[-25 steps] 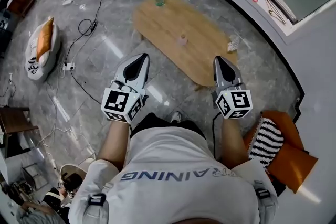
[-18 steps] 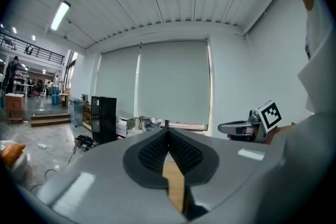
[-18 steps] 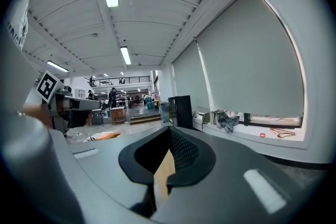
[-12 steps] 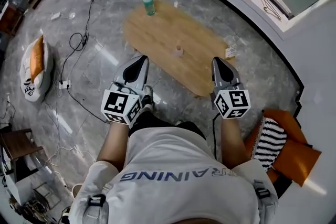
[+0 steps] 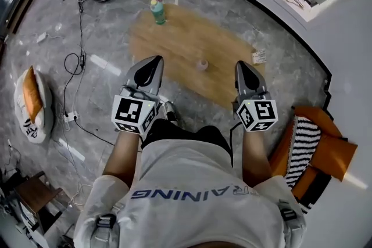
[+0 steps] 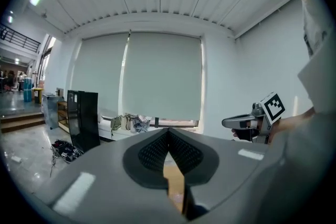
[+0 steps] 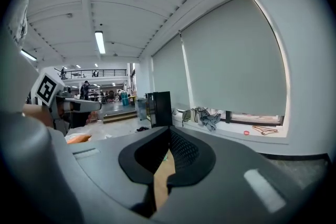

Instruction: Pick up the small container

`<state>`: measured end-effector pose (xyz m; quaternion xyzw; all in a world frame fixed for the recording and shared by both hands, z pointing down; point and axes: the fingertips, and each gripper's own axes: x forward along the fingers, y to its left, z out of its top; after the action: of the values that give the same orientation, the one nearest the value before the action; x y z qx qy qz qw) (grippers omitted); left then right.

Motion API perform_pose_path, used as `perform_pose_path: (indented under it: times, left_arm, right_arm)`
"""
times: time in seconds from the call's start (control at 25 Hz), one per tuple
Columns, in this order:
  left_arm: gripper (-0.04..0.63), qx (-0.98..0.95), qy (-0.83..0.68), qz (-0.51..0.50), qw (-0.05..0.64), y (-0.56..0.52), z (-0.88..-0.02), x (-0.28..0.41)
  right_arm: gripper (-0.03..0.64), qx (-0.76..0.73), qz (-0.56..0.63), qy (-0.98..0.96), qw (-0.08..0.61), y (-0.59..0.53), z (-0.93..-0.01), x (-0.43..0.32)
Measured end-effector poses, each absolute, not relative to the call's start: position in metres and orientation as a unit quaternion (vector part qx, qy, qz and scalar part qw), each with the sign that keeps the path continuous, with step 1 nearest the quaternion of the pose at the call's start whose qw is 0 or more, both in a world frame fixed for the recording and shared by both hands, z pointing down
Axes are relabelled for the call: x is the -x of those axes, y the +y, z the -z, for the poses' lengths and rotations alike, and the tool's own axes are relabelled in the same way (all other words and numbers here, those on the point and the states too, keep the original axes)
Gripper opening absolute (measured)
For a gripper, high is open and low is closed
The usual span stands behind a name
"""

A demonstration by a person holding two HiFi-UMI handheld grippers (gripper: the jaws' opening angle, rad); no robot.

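Small container (image 5: 201, 64) stands upright on wooden table (image 5: 186, 38).

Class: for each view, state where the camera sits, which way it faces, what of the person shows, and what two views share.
Head view: on the head, facing steeply down at the table and container; shows shirt, left tongs, right tongs.
Left gripper view: on left tongs, facing level along shut jaws toward the blind; shows shirt, right tongs.
Right gripper view: on right tongs, level along shut jaws toward the cabinet; shows shirt, left tongs.
Shared: both gripper views catch the cabinet.
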<state>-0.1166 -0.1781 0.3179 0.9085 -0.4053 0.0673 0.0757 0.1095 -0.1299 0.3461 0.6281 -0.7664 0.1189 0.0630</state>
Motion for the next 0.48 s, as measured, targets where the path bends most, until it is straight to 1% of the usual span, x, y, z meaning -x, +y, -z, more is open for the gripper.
perform_pose_path:
  times: [0.08, 0.24, 0.48]
  left_arm:
    - [0.002, -0.911, -0.398, -0.07, 0.078, -0.195, -0.324, 0.123]
    - [0.002, -0.911, -0.393, -0.064, 0.104, -0.219, -0.335, 0.131]
    - [0.002, -0.906, -0.402, -0.064, 0.116, -0.234, -0.338, 0.114]
  right_arm:
    - [0.014, -0.635, -0.121, -0.76, 0.07, -0.144, -0.35, -0.103]
    - [0.014, -0.64, -0.125, -0.754, 0.08, -0.162, -0.355, -0.097]
    - [0.013, -0.636, -0.128, -0.757, 0.081, -0.174, -0.359, -0.115]
